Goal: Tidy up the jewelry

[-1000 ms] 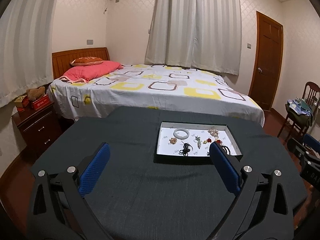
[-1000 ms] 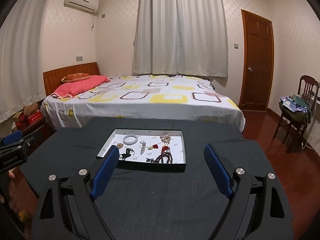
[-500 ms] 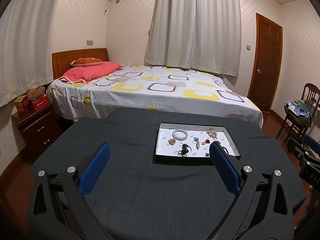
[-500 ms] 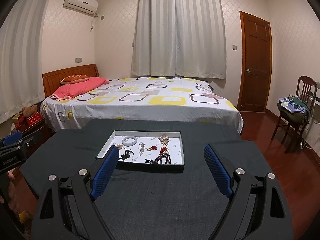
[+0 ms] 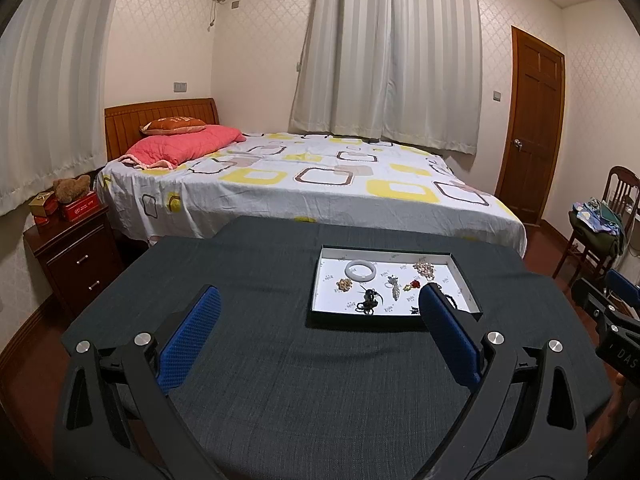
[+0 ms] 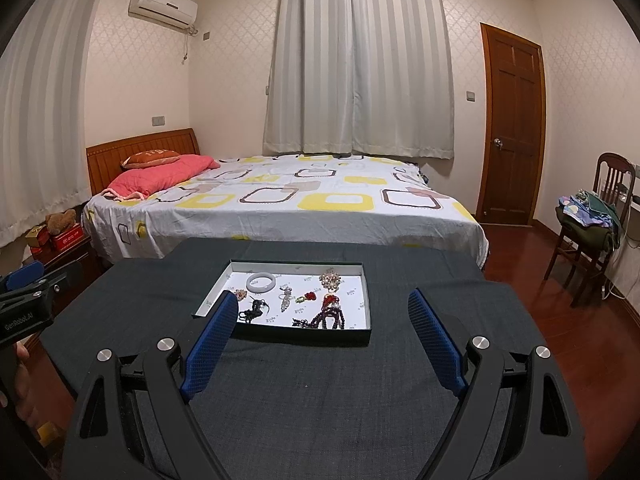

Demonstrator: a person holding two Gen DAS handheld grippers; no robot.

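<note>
Purple beads (image 6: 331,317) show fully only rightward.

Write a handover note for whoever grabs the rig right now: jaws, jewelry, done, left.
Left gripper: jaws wide open, empty, held above the dark table, short of the tray.
Right gripper: same, open and empty, facing the tray.
Jewelry all lies loose in the tray: white bangle, pearl cluster, red flower piece, dark bead strand, black piece, a few small brooches.
Done: nothing picked up yet.
Left: all the sorting.
</note>
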